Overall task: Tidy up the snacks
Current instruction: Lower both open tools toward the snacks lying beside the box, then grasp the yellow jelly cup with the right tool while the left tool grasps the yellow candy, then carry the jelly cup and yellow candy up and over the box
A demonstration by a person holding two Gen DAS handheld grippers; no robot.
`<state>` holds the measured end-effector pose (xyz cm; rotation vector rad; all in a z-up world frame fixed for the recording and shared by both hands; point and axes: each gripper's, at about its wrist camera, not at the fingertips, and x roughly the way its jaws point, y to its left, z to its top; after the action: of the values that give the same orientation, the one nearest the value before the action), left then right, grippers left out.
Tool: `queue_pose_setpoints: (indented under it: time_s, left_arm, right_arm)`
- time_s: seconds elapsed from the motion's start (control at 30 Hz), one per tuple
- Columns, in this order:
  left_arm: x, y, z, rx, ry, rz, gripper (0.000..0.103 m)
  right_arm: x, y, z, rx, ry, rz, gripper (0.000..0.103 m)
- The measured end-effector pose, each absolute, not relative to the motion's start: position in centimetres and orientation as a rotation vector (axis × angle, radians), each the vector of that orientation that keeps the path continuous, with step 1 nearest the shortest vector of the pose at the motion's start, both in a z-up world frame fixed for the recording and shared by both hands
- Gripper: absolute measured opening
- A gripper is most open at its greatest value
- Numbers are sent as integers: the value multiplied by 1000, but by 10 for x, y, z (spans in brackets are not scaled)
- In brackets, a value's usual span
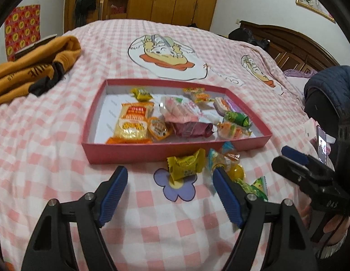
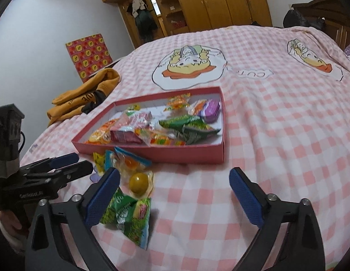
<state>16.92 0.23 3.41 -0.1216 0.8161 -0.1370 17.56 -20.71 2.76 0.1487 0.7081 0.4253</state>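
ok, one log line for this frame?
left tool open | right tool open | box part-filled | four snacks on bed

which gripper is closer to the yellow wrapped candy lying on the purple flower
Left. The left gripper is open with the yellow wrapped candy just ahead of its fingertips. The right gripper, also open, sits further right, by the green packets, with other snacks between it and the candy.
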Motion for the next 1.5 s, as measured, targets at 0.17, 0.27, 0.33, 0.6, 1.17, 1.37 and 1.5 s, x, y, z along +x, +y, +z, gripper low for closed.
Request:
queue_pose_setpoints:
  time_s: [0.17, 0.27, 0.33, 0.6, 1.17, 1.37, 1.5]
  left_arm:
    - [176, -1, 24, -149, 824, -157, 71]
    - [180, -6, 22, -137, 819, -160, 68]
    - [182, -8, 21, -135, 817, -161, 62]
    - [183, -7, 18, -154, 820, -166, 23]
    - [150, 5, 43, -185, 767, -153, 22]
    - [145, 5, 44, -166, 773, -147, 22]
    - [144, 9, 43, -170, 779, -135, 22]
  right_arm:
    - [180, -202, 14, 133, 747, 437, 74]
    - [182, -195, 12, 103, 752, 459, 62]
    - [182, -186, 13, 66, 747, 484, 58]
    - [188, -154, 5, -11, 782, 575, 33]
    - [166, -197, 32, 125, 632, 465, 32]
    - [165, -190, 31, 101, 638, 475, 32]
    - [166, -189, 27, 102, 647, 479, 32]
